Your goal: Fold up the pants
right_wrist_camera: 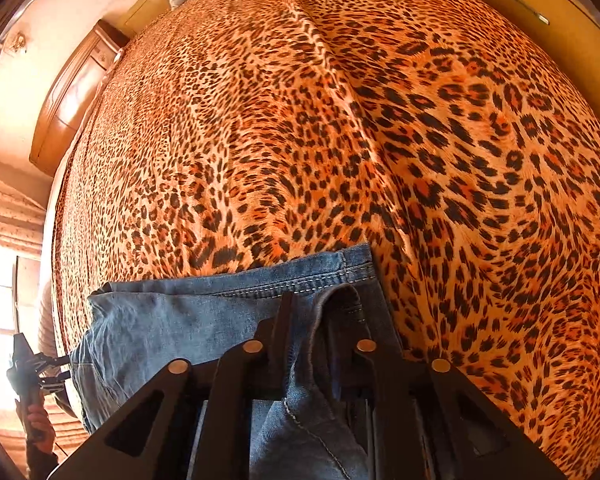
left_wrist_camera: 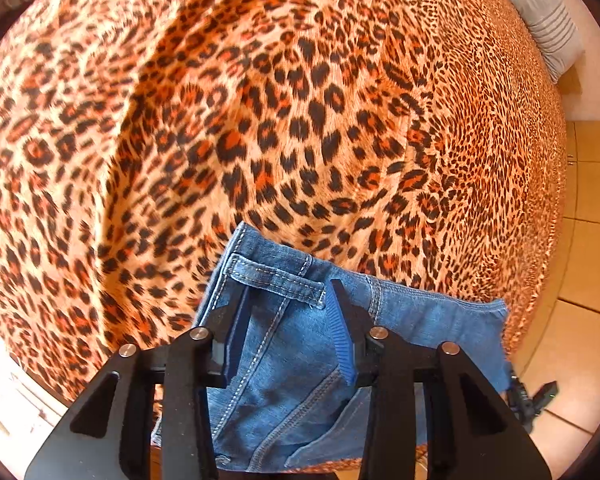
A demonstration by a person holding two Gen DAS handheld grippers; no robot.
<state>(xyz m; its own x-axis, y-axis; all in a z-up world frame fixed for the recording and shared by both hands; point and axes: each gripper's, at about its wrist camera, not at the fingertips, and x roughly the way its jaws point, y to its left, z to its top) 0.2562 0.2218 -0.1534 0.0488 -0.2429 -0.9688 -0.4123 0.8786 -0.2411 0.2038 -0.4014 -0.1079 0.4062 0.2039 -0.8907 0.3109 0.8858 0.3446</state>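
Denim fills the lower part of both wrist views: the pants (left_wrist_camera: 296, 364) are blue jeans, held up at the near edge of a bed covered with a leopard-print bedspread (left_wrist_camera: 260, 120). The left tongs (left_wrist_camera: 288, 304) are clenched on the waistband, just beside a belt loop (left_wrist_camera: 278, 278), with denim bunched between the two fingers and a ribbed blue pad (left_wrist_camera: 340, 332) pressed against the cloth. The right tongs (right_wrist_camera: 320, 320) are likewise clenched on a fold of denim near a stitched hem at the other end of the stretched edge; the right-hand finger is mostly hidden behind the cloth. The fabric spans between the two tongs, with its far edge lying against the bedspread. A grey pillow (left_wrist_camera: 548, 28) sits at the far end of the bed. In the right wrist view the person's left hand (right_wrist_camera: 40, 424) shows at the lower left. Tiled floor (left_wrist_camera: 588, 264) borders the bed.
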